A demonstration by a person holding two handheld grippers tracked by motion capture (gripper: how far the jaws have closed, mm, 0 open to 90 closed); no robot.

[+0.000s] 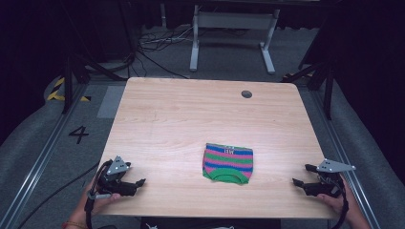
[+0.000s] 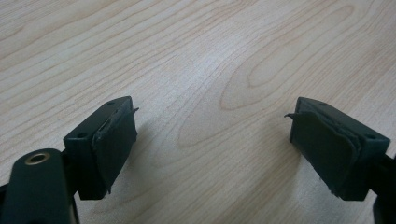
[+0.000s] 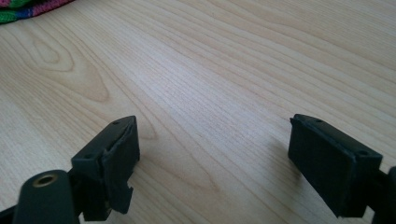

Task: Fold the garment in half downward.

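- On the tabletop (image 1: 191,109), near the front edge and roughly centred, lies the striped cloth (image 1: 228,163), folded small (pink, green and blue bands, label strip at its far edge)
- Left claw (image 1: 139,182) sits at the front-left corner, right claw (image 1: 297,182) at the front-right; both well apart from the cloth, one on each side
- Both claws released: jaws spread wide, nothing between them, bare wood under each
- Step, as I judge it: idle or ready pose, cloth not gripped by either claw
- Next move likely calls for bringing a claw inward to a cloth edge, low and flat enough to pinch thin fabric off the wood
- High view gives the layout and both hands; left gripper view gives its worn jaw pads over bare grain; right gripper view catches a corner of the cloth (image 3: 28,8) top left, so that claw points roughly toward it
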